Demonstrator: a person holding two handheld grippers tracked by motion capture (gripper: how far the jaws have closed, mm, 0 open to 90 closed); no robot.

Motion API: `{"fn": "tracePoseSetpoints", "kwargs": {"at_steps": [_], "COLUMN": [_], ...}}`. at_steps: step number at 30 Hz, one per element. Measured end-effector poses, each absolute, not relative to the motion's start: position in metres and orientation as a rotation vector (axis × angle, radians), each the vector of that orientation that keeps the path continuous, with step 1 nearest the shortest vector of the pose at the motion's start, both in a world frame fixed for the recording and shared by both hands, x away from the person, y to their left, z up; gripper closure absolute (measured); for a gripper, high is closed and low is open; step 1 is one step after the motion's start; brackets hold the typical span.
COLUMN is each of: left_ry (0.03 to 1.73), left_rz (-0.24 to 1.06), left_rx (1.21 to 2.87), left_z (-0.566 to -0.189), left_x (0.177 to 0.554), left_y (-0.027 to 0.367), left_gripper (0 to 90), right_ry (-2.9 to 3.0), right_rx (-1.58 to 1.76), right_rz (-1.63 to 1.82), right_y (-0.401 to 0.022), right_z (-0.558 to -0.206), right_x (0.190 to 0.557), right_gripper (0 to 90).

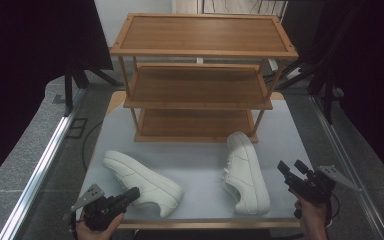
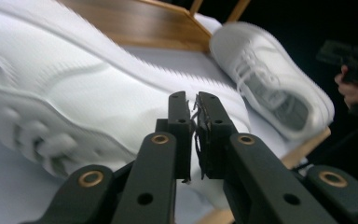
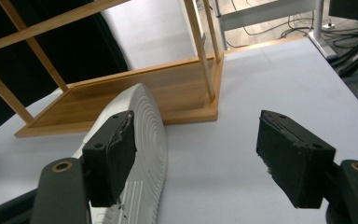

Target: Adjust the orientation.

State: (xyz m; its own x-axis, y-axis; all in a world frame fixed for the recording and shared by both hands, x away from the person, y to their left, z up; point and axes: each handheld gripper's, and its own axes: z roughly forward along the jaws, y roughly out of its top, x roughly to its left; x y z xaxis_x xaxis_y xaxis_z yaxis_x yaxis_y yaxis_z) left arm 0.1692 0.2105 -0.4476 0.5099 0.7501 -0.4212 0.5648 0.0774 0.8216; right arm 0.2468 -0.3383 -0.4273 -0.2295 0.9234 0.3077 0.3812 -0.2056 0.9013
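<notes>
The left gripper [image 2: 195, 105], jaws nearly together, points at a blurred white sneaker [image 2: 74, 93], seemingly lying sideways.

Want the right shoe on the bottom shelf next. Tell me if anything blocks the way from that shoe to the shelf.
Nothing visible does. The right shoe lies with its toe close to the rack's bottom shelf, which is bare. The left shoe lies off to the side, out of that path.

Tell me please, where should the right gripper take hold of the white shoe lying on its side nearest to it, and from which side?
Probably the heel collar of the right shoe. It lies on its side with the opening facing left and the sole facing the open right gripper. Come from above at the near, heel end: one finger inside the opening, one outside on the heel.
</notes>
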Motion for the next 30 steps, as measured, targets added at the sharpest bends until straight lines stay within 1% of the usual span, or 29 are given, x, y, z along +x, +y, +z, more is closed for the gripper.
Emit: {"fn": "tracePoseSetpoints", "kwargs": {"at_steps": [8, 11, 30], "left_ry": [1.170, 1.189, 1.130], "left_rz": [0.164, 0.136, 0.150], "left_rx": [1.703, 1.703, 1.721], "left_z": [-0.466, -0.470, -0.449], "left_x": [0.159, 0.162, 0.186], "left_y": [0.198, 0.197, 0.182], "left_gripper": [87.9, 88.5, 88.0], "right_ry": [1.541, 1.543, 1.532], "right_rx": [1.571, 1.576, 1.590], "right_rz": [1.440, 1.432, 1.427], "right_y": [-0.341, -0.341, -0.341], "right_z": [-0.429, -0.430, -0.431], "right_x": [0.246, 0.247, 0.247], "right_gripper": [28.6, 28.7, 28.6]}}
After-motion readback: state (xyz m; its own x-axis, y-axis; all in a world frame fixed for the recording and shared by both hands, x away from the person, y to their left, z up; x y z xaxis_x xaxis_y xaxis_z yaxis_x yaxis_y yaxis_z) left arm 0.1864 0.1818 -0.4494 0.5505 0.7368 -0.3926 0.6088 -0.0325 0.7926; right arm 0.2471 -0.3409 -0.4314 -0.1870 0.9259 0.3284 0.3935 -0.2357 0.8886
